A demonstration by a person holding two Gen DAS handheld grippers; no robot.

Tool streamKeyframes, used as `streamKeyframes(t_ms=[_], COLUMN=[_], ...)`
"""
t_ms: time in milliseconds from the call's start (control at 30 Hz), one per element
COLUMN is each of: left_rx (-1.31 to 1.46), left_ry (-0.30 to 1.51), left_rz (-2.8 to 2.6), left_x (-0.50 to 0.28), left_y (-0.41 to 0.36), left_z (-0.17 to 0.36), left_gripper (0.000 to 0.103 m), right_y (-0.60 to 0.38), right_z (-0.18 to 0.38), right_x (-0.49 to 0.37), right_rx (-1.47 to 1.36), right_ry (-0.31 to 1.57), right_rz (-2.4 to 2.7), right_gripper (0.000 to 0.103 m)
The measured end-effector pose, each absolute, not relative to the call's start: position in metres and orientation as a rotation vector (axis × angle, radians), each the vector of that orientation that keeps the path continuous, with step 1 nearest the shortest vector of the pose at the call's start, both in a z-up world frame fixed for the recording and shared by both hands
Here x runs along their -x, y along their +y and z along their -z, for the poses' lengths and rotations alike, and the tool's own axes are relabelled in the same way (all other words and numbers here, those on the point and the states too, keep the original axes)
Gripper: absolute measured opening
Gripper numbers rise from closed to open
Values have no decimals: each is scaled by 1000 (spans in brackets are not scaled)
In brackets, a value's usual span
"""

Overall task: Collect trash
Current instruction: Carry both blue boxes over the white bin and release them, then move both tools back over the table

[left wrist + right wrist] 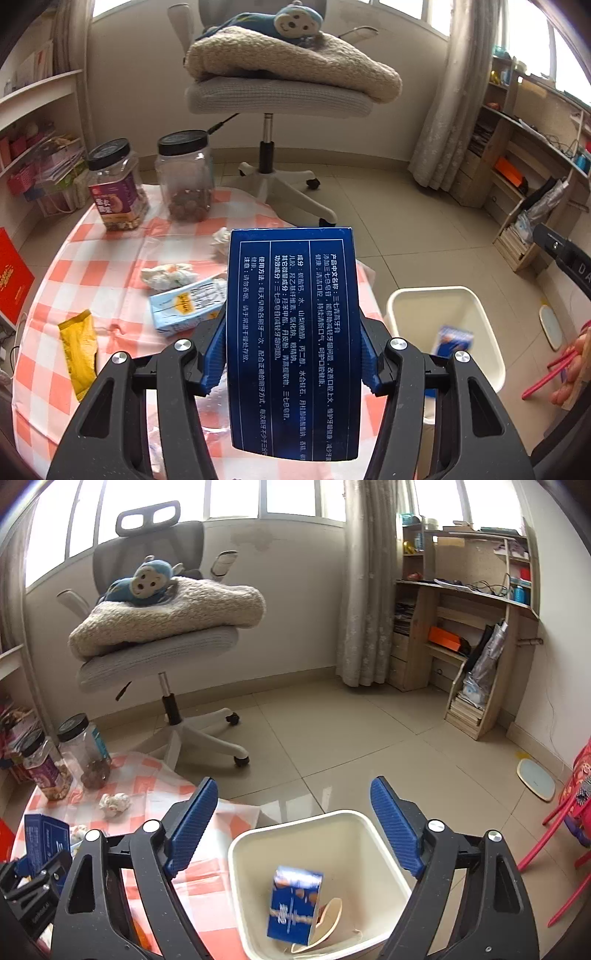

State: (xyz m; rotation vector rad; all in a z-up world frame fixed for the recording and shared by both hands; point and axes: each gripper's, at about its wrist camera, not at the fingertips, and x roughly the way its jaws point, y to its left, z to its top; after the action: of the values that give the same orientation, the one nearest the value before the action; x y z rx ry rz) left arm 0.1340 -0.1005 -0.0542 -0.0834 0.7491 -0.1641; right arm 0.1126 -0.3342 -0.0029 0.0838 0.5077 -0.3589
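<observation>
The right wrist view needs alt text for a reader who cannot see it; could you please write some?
The open right gripper hangs above a cream bin that holds a small blue carton. At left, the checked tablecloth carries two jars and a crumpled tissue; an office chair stands behind.

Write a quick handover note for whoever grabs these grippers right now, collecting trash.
Left gripper: shut on the dark blue box, over the table.
Right gripper: open, empty, above the bin.
Done: small blue carton in the bin.
Left: bin the box; then the tissue wads, milk carton and yellow wrapper. The two jars look like keepers.
</observation>
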Motion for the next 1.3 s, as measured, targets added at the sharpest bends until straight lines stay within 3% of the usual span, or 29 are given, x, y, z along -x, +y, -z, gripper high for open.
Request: streamKeyframes(t_ms=[133, 600, 700, 1300], left_rx=[79, 90, 119, 20], left_ry=[780, 932, 984, 768], left_rz=[228, 446, 501, 242], left_x=[-136, -147, -154, -148], left_y=[-139, -257, -267, -176], left_z=[60, 88, 91, 51], left_gripper=[56, 57, 64, 87], right_y=[-366, -429, -431, -367], right_z=[-1, -13, -13, 1], right_x=[-106, -89, -89, -114], right_rx=[-127, -312, -317, -143], right_ry=[492, 463, 467, 525], right_rz=[444, 533, 530, 495], right_gripper=[96, 96, 96, 96])
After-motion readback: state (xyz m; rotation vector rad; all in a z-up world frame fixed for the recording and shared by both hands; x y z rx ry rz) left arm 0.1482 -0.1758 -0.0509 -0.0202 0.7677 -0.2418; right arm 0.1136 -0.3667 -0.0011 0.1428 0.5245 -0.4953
